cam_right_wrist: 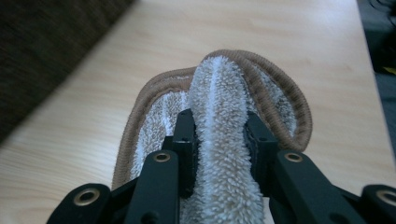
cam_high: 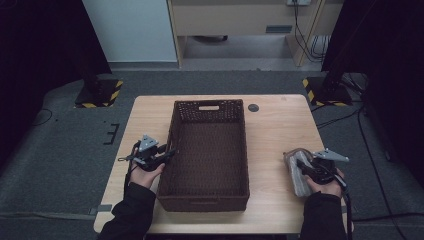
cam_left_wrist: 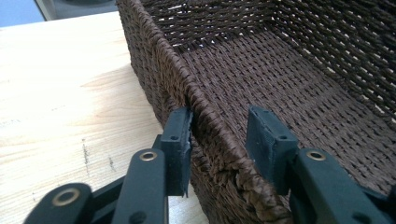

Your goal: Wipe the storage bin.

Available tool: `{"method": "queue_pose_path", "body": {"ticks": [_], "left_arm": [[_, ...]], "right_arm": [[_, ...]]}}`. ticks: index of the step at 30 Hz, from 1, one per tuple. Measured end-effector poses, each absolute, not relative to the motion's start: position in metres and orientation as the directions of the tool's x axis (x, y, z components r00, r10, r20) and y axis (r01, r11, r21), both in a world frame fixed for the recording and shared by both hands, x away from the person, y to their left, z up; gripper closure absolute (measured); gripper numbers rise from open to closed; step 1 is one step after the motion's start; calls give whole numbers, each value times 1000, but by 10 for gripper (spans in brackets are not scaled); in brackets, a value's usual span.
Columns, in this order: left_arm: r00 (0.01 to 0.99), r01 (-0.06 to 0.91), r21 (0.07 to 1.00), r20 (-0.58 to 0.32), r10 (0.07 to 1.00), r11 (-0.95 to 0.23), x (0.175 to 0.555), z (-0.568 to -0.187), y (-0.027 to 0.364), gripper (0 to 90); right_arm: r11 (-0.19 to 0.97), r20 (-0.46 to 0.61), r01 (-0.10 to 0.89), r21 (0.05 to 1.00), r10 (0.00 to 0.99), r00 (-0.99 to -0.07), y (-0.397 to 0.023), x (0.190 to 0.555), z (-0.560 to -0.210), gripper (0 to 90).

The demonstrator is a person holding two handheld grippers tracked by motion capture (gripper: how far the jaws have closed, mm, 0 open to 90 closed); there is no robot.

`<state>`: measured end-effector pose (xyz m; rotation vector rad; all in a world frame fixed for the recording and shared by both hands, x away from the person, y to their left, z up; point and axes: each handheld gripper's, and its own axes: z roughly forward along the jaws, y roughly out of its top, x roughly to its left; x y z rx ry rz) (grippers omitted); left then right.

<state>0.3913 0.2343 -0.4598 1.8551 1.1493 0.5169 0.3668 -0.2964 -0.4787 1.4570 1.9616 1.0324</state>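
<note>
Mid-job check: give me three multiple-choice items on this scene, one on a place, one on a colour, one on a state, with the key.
1. Where do the left tongs stand?
A. astride the basket rim
B. on the slipper
C. off the table

2. What colour is the slipper edging?
A. blue
B. brown
C. black

3. How are the right tongs?
A. wide open
B. shut on nothing
C. shut on the slipper's fluffy strap

Key: 1 A, one pad each side of the woven wall; 2 B, brown binding round the pale fleece; 3 C, both pads press the fleece.
</note>
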Motion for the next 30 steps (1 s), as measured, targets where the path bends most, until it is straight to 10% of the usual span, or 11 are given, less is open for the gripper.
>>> {"method": "queue_pose_path", "body": {"ticks": [30], "left_arm": [[484, 504, 835, -62, 873, -220, 384, -458, 218, 632]], "right_arm": [[23, 163, 393, 919, 886, -434, -271, 394, -432, 702]]}}
